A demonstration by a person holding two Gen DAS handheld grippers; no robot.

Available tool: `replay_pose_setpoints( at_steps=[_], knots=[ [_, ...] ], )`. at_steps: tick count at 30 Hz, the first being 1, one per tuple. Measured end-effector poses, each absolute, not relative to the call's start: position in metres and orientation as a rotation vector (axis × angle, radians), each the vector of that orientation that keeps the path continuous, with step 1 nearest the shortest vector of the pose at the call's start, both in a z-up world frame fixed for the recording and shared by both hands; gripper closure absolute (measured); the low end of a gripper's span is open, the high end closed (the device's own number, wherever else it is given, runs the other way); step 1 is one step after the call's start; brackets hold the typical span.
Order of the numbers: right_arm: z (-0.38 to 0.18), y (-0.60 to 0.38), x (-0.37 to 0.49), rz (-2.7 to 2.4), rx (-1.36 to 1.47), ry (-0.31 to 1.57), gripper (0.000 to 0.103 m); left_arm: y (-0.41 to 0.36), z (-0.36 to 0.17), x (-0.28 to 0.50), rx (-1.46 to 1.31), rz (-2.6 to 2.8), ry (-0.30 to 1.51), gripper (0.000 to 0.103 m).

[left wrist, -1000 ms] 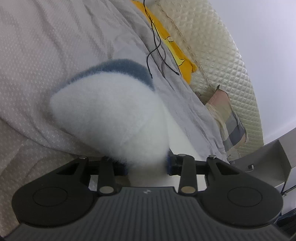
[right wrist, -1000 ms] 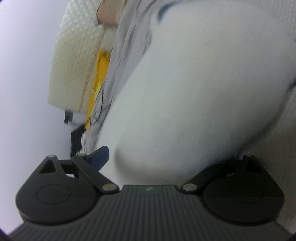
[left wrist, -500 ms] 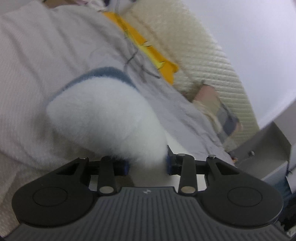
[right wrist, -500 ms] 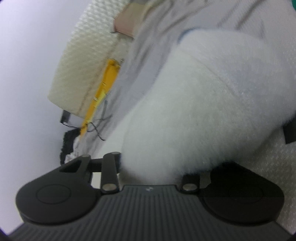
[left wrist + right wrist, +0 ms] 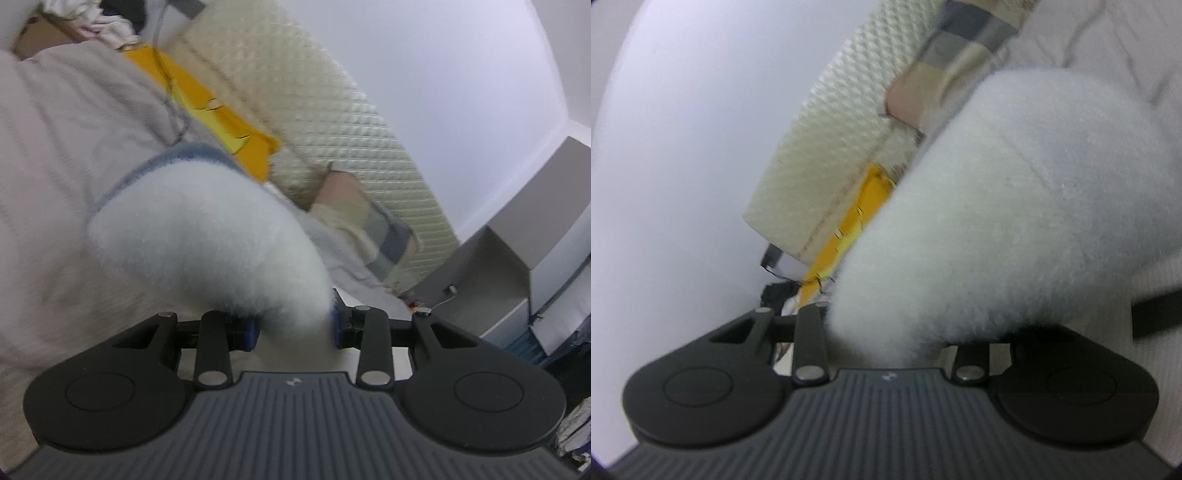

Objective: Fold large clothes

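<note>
A thick white fleece garment (image 5: 199,236) with a blue-grey edge hangs in a bulging fold above the bed. My left gripper (image 5: 293,328) is shut on one bunched end of it, and the blue pads (image 5: 249,330) press the fleece from both sides. In the right wrist view the same white fleece garment (image 5: 1015,229) fills the right half of the picture. My right gripper (image 5: 886,343) is shut on a thick fold of it, and the fleece hides its fingertips.
The bed's pale grey cover (image 5: 55,129) lies below. A yellow pillow (image 5: 207,103), a plaid cushion (image 5: 373,229) and a quilted cream headboard (image 5: 332,122) stand at the far side. Grey cabinets (image 5: 480,266) are at the right. A black strap (image 5: 1156,314) shows at the right edge.
Both grippers have risen with the fleece and rolled, so more wall and headboard show. The right gripper's jaws went from wide apart to closed on the fleece.
</note>
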State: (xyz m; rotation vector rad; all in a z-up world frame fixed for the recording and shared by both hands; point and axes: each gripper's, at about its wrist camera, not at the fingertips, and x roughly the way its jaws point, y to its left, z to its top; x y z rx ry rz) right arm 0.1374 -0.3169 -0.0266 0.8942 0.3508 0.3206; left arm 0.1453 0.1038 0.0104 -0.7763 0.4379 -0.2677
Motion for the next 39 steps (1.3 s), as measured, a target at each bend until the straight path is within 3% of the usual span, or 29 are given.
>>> replay_pose_setpoints(
  at_steps=[10, 19, 24, 29, 33, 39],
  knots=[
    [0.035, -0.381, 0.203, 0.298, 0.895, 0.226, 0.059, 0.021, 0.082, 0.274, -0.705, -0.378, 0.456, 0.063],
    [0.057, -0.489, 0.298, 0.256, 0.933, 0.169, 0.059, -0.109, 0.097, 0.420, -0.669, -0.476, 0.453, 0.063],
    [0.044, -0.541, 0.344, 0.191, 0.925, 0.132, 0.059, -0.177, 0.065, 0.491, -0.644, -0.502, 0.454, 0.062],
    [-0.003, -0.560, 0.387, 0.127, 0.934, 0.156, 0.059, -0.217, -0.005, 0.544, -0.607, -0.487, 0.504, 0.062],
    [-0.058, -0.571, 0.396, 0.087, 0.953, 0.234, 0.059, -0.226, -0.062, 0.559, -0.578, -0.442, 0.607, 0.062],
    [-0.126, -0.557, 0.374, 0.102, 1.005, 0.274, 0.058, -0.229, -0.108, 0.546, -0.459, -0.446, 0.582, 0.055]
  ],
)
